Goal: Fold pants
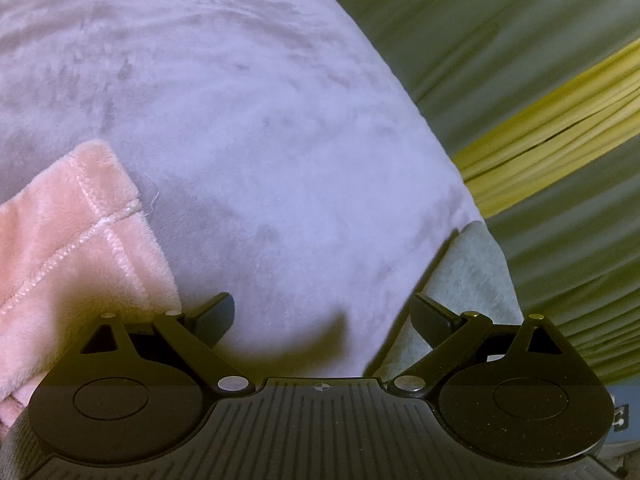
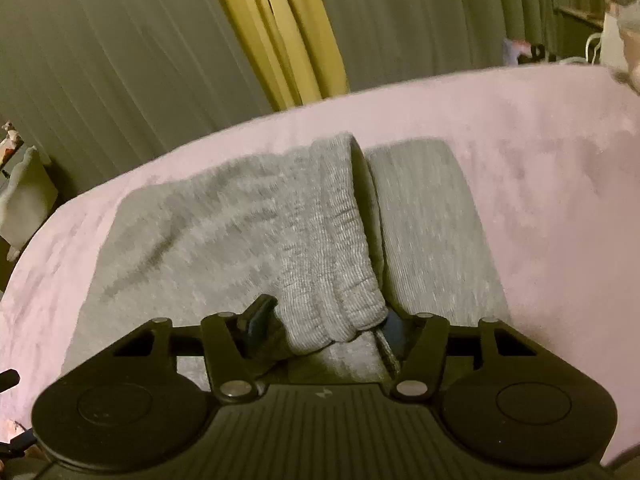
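Note:
Grey knit pants (image 2: 224, 232) lie on a lilac plush blanket (image 2: 540, 168), their ribbed waistband (image 2: 340, 248) folded over toward me and a second layer (image 2: 424, 224) flat to its right. My right gripper (image 2: 326, 322) has its jaws around the near end of the waistband, which bunches between the fingers. In the left wrist view my left gripper (image 1: 322, 316) is open and empty, low over the blanket (image 1: 240, 140). A corner of the grey pants (image 1: 468, 280) lies beside its right finger (image 1: 432, 316).
A pink fleece garment (image 1: 68, 248) with stitched seams lies by the left gripper's left finger. Olive and yellow curtains (image 2: 280, 28) hang behind the blanket's far edge. Clutter (image 2: 24, 196) stands past the left edge, more (image 2: 616, 40) at the far right.

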`<state>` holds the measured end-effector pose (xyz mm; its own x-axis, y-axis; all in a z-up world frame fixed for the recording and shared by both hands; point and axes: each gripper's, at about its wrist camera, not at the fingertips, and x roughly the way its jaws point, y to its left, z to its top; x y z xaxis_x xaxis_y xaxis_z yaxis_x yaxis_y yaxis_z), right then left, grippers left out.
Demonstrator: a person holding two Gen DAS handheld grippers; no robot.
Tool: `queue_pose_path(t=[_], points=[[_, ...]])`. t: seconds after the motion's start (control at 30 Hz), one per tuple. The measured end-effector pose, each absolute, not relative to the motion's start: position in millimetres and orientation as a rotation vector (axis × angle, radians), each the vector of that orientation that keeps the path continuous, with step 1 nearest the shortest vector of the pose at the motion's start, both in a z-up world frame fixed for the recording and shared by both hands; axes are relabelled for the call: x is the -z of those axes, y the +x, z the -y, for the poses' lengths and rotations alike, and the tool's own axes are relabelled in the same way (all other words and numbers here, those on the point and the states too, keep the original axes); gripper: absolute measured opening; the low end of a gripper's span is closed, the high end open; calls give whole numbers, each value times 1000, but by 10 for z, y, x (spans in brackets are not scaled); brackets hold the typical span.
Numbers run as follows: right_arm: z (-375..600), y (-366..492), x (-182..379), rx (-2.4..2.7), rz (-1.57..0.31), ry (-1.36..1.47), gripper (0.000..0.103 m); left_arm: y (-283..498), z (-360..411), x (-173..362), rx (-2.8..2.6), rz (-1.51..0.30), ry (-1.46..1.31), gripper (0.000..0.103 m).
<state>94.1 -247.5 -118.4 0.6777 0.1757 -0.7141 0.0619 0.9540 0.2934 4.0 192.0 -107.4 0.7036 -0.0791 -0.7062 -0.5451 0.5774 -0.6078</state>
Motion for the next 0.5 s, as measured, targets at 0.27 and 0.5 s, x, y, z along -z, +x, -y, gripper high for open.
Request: queue_pose_path(t=[0.27, 0.5], points=[[2589, 658, 761, -130, -644, 374, 48, 39, -1929, 1083, -306, -768, -930, 98], [2490, 673, 1221, -98, -819, 233, 52, 66, -1928, 1086, -309, -788, -917, 98]])
